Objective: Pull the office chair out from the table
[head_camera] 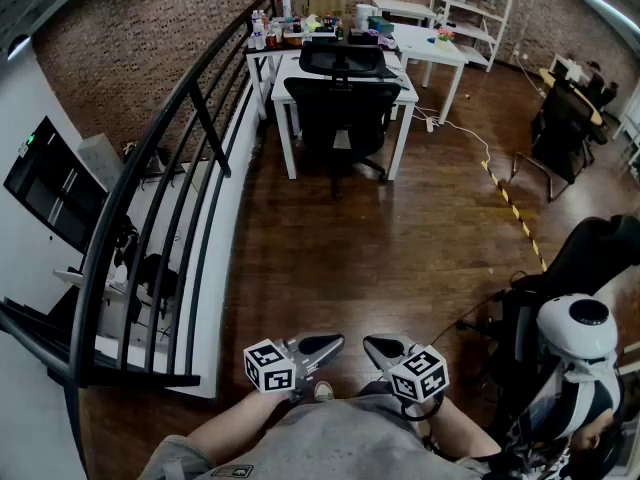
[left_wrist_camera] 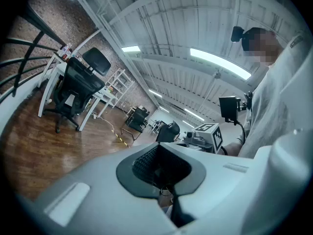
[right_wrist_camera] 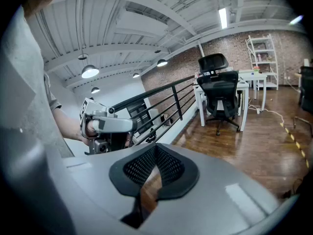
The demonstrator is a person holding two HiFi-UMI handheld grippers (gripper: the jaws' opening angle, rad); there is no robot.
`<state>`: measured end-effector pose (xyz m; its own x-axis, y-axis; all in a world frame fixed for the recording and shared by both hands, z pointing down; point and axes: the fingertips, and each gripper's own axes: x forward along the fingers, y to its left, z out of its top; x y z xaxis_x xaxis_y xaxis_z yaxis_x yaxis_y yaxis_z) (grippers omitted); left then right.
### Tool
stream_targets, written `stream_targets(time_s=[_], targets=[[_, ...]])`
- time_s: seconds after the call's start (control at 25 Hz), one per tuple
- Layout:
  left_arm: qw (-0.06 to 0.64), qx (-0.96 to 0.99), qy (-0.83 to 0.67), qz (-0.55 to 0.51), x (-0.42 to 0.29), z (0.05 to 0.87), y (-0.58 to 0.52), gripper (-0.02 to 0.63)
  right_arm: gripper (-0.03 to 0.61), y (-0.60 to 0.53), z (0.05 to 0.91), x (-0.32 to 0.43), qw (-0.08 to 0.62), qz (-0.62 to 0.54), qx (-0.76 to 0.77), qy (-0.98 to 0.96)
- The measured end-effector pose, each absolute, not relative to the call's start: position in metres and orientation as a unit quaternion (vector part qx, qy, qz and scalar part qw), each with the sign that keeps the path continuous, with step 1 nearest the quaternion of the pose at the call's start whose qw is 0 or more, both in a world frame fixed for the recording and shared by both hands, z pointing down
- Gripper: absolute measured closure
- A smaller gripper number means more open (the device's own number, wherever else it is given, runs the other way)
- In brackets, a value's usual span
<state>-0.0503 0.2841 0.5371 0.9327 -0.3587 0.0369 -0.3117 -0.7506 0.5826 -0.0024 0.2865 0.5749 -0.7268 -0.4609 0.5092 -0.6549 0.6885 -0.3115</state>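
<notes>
**Chair Far Off at Twelve O'Clock, Both Grippers Shut**

The office chair (head_camera: 338, 118) stood tucked against the white table (head_camera: 288, 73), well apart from the left gripper (head_camera: 330, 345) and right gripper (head_camera: 375, 348). Both grippers had their jaws pressed together on nothing. Wooden floor (head_camera: 400, 238) lay between, with a black railing (head_camera: 190, 168) at nine o'clock and a brick wall (head_camera: 150, 28) beyond. The clutter on the table was too small to identify.

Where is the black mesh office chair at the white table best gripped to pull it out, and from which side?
Probably the upper rim of the backrest of the black mesh office chair, approached from the near, open-floor side. Its back faces the person while the seat seems tucked under the white table, so the backrest rim is the exposed part.
</notes>
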Motion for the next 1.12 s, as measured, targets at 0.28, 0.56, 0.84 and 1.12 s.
stream_targets(time_s=[0.28,0.56,0.84,1.12], targets=[[0.263,0.942,-0.198,-0.058,-0.075,0.513,0.239,0.614,0.572,0.244,0.552,-0.019,0.186,0.201,0.332,-0.903],[0.227,0.949,-0.211,-0.054,-0.075,0.501,0.186,0.614,0.572,0.186,0.540,-0.017,0.175,0.171,0.343,-0.907],[0.218,0.945,-0.238,-0.050,-0.063,0.502,0.103,0.614,0.572,0.103,0.535,-0.004,0.169,0.149,0.325,-0.919],[0.210,0.941,-0.262,-0.048,-0.028,0.485,0.004,0.614,0.572,0.005,0.523,0.033,0.165,0.138,0.305,-0.928]])
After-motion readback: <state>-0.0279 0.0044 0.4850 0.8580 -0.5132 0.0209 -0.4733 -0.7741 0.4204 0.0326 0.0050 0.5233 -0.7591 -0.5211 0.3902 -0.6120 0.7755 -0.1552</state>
